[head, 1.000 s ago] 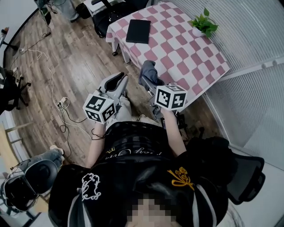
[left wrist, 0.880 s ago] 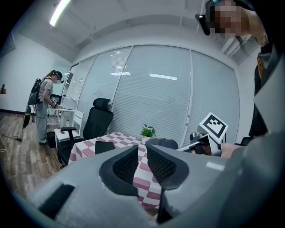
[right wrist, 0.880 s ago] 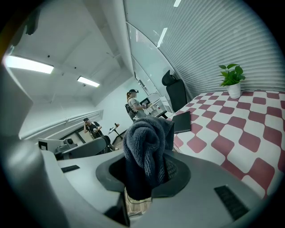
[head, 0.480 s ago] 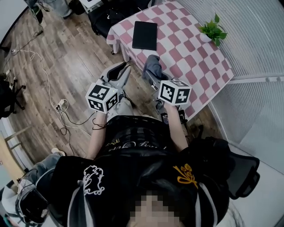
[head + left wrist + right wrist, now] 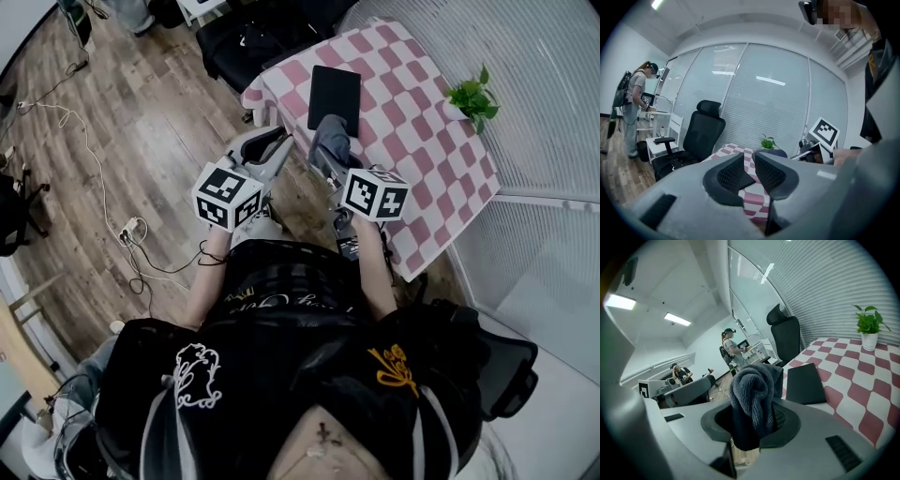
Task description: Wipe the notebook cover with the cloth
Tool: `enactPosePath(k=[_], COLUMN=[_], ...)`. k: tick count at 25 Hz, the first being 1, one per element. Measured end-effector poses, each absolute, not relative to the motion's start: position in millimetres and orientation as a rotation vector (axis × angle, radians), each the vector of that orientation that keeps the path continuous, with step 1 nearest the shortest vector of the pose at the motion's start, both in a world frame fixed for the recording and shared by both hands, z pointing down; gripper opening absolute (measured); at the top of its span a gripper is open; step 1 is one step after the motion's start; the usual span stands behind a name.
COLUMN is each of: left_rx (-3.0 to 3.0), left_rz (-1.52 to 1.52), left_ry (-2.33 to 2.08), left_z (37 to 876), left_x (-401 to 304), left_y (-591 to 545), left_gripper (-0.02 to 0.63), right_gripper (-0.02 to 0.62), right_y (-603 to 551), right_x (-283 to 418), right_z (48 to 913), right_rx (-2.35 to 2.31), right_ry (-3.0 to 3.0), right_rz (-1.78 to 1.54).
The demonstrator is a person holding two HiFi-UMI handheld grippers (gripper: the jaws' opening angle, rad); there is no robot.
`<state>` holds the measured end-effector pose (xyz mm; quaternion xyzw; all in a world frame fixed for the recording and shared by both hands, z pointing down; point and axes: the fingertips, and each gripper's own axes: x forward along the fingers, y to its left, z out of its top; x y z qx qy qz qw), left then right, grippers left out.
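Checkered table [image 5: 424, 142], one notebook [image 5: 335, 94], one plant [image 5: 472, 96], one cloth [image 5: 328, 139]

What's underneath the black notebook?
The notebook lies flat on the pink-and-white checked tablecloth, which spreads out around it. The patch of cloth right beneath the notebook is covered, so anything there cannot be seen.
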<state>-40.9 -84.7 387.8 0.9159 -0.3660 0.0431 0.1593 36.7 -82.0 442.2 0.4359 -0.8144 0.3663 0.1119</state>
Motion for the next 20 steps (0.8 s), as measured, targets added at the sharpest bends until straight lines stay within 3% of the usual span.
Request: enactPosePath(k=[10, 20], left_rx=[2.629, 2.584], left_rz=[0.134, 0.14], left_ry=[-0.925, -0.865], left_z=[400, 418], left_x=[-70, -56], left_y=[-129, -156], left_gripper=[0.072, 0.072], right_gripper=[0.086, 0.086], right_y=[-133, -183], right_x=[25, 42], right_z=[449, 456], right_rx=[1.394, 1.293], right_ry=[-2.298, -2.249], right_rz=[1.051, 0.91])
